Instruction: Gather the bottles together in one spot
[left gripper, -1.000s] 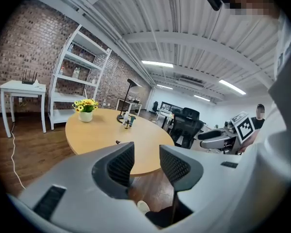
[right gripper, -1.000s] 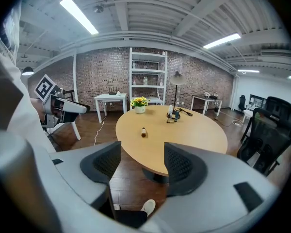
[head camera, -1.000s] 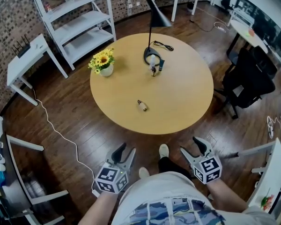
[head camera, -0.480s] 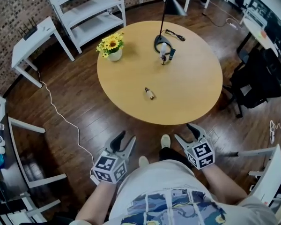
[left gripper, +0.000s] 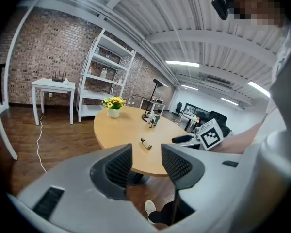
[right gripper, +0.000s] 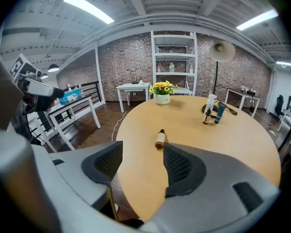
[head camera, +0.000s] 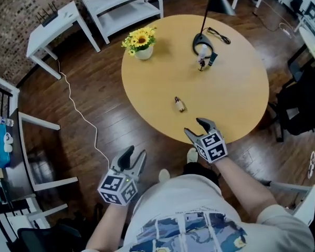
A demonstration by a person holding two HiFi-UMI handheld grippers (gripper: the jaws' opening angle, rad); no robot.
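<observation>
While the person is standing at the near edge of the round table [head camera: 236,104], the right gripper [head camera: 195,126] is hovering over that edge. Its jaws are apart and closing, with nothing pinched between them. A brown bottle [head camera: 179,104] is lying on its side on the table, close to the near edge, just ahead of the right gripper and not touching it. In the right gripper view the brown bottle [right gripper: 160,139] is showing beyond the pads, in line with the gap between them.

The left gripper [head camera: 135,154] is hanging off the table, over the wood floor [head camera: 94,119] on the table's near-left side. Its jaws are spread and holding nothing. Its own view is looking across the table [left gripper: 121,130] at the brown bottle [left gripper: 145,143] and the right gripper [left gripper: 186,139].

The upright bottles [head camera: 202,62] are standing at the table's far side, right by the lamp base [head camera: 208,40] and well apart from the brown bottle. In the right gripper view the upright bottles [right gripper: 211,111] are showing as a white one, a small dark one and a teal one. Yellow flowers [head camera: 140,37] in a white pot are sitting on the table's far-left part.
</observation>
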